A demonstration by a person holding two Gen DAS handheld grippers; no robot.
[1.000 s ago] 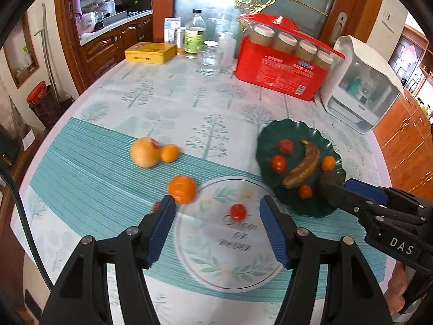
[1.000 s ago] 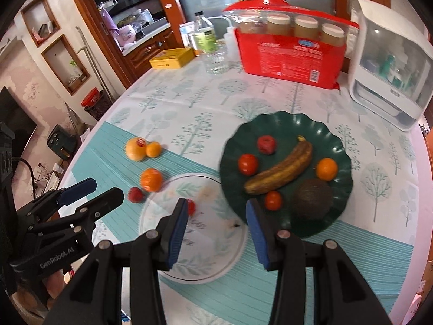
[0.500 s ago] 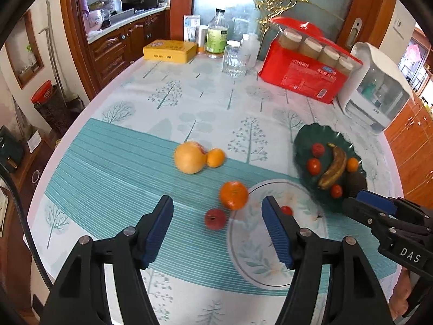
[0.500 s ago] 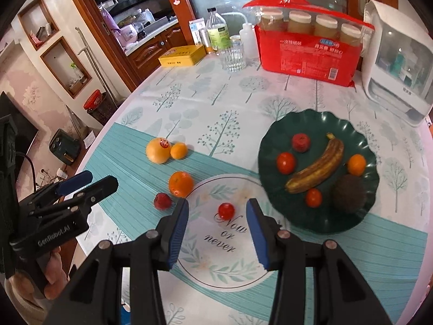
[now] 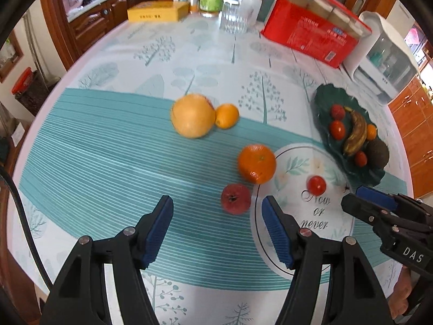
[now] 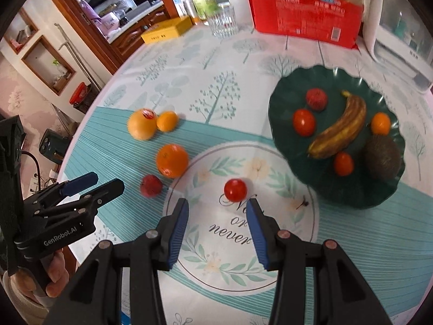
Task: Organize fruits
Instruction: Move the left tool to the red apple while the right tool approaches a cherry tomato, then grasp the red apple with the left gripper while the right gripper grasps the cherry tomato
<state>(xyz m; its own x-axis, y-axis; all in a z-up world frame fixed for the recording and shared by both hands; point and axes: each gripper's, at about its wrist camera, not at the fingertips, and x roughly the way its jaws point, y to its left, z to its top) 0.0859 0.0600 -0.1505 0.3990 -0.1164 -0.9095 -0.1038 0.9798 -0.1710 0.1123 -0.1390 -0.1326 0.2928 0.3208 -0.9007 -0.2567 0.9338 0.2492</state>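
Fruits lie loose on the table [image 5: 113, 146]: a red tomato [image 6: 235, 189], a small dark-red fruit [image 5: 235, 198], a large orange [image 5: 256, 163], and farther off a pale grapefruit [image 5: 192, 115] touching a small orange [image 5: 226, 115] at its 3 o'clock. At 2 o'clock from the tomato in the right wrist view sits a dark green plate [image 6: 286, 92] already holding a banana [image 6: 340, 129], an avocado [image 6: 383, 157] and small red and orange fruits.

Judging by looks, the tomato is light, smooth and easily bruised, and it may roll; a gentle pinch across its widest part seems best. The dark-red fruit looks firmer.

Right hand-held gripper [image 6: 219, 227] points steeply down, jaws apart and empty, the tomato just beyond its tips at 12 o'clock. Left hand-held gripper [image 5: 217, 227], also angled down, is open wider and empty, the dark-red fruit just beyond its tips at 1 o'clock. A hand [image 6: 51, 276] grips its handle.
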